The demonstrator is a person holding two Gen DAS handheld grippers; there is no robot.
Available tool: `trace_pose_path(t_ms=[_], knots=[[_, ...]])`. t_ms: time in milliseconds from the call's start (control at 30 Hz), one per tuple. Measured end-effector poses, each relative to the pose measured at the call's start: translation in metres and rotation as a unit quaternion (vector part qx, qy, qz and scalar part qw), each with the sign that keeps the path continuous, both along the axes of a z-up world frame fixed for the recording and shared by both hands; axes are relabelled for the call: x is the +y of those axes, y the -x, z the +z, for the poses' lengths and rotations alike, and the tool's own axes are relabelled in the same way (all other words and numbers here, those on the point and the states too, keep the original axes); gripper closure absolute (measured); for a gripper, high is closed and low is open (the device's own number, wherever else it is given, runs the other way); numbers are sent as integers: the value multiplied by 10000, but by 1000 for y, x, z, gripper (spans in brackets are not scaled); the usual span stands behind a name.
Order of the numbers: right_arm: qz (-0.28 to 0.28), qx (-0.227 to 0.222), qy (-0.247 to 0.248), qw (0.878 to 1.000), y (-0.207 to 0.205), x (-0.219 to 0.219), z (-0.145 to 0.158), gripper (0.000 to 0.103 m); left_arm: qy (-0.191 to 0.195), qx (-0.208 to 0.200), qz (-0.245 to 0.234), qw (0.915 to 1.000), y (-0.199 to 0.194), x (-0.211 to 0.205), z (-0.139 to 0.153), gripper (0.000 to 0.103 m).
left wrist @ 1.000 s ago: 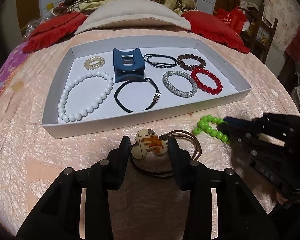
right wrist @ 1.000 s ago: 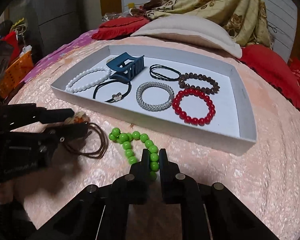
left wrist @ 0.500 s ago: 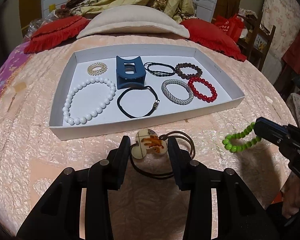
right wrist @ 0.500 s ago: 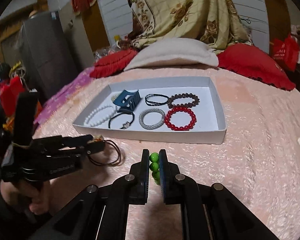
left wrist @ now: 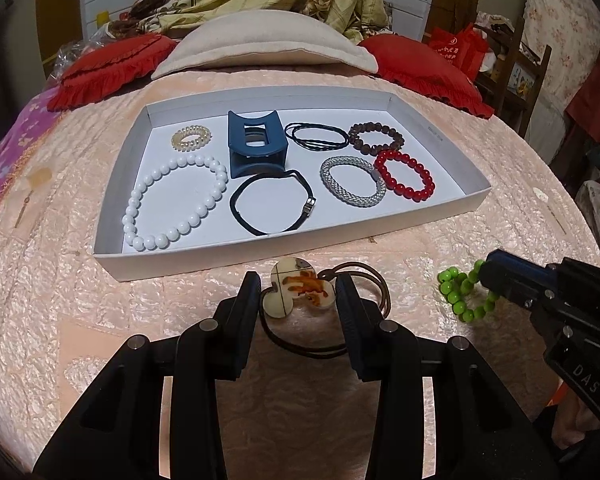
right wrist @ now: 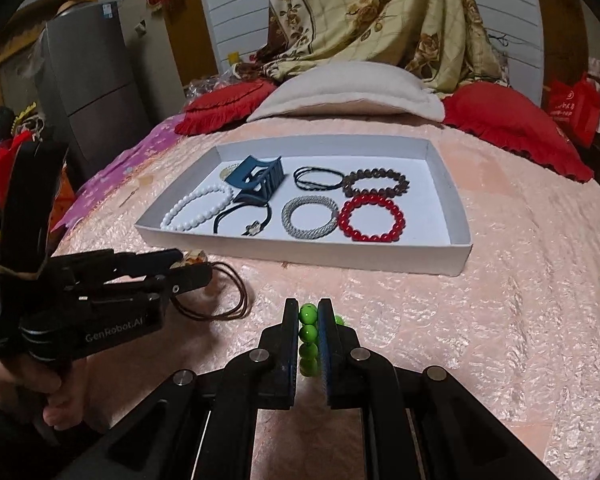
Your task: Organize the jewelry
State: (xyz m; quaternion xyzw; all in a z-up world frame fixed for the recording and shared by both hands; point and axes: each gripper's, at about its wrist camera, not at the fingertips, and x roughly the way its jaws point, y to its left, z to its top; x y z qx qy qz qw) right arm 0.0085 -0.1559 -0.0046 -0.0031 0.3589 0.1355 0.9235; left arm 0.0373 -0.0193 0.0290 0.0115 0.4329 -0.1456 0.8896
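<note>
Lifted green bracelet point(right wrist: 309, 334) (pinched) between right fingers point(right wrist: 288, 344).

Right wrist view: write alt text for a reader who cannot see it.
The right claw is shut on a green bead bracelet above a pink bedspread. Beyond it, a shallow white tray holds bracelets, hair ties and a blue hair clip. At left, the left claw grips a hair tie with a flat charm.
</note>
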Motion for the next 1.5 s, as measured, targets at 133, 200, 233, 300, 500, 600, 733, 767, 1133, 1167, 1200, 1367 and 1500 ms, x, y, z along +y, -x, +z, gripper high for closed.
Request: trace_pose_path(t_ms=[133,200,233,300,500,600,733,767,1133,1167,1200,1367,1500], knots=[[-112,-101,-16,9999,0,-2,1,94,-47,12,40,10000,-1,1,-1,66],[-140,-68,-45,9999,-1,-3,-1,94,-57,26,48,10000,-2,0,-2,66],[-135,-15,-61,9999,-3,-3,-2,94,-67,28,52,10000,-1,0,-3,66],[-163,12,10,9999,-3,-2,-4,94,-76,30,52,10000,-1,0,-3,66],[-111,-30,41,9999,-3,2,-4,94,-90,34,47,9999,-2,0,-3,66],[-59,-115,98,9999,-1,5,-1,94,-97,19,49,9999,-1,-1,-3,66],[-71,-152,105,9998,-2,4,1,94,-98,-10,40,9999,-2,-4,-1,66],[-91,-153,105,9998,-1,3,1,94,-109,-11,31,9999,-2,-4,-1,66],[-126,-179,177,9996,0,1,4,94,-177,-32,-2,9998,0,-10,-1,66],[-129,-179,177,9996,0,1,4,94,-177,-31,-4,9998,-1,-9,-1,66],[-132,-180,180,9996,0,2,4,94,-176,-36,-10,9998,0,-10,-1,66],[-139,-192,193,9995,0,1,4,94,-182,-61,-22,9998,0,-12,1,66],[-159,-213,191,9995,0,-1,5,94,-189,-63,-23,9998,0,-13,1,66]])
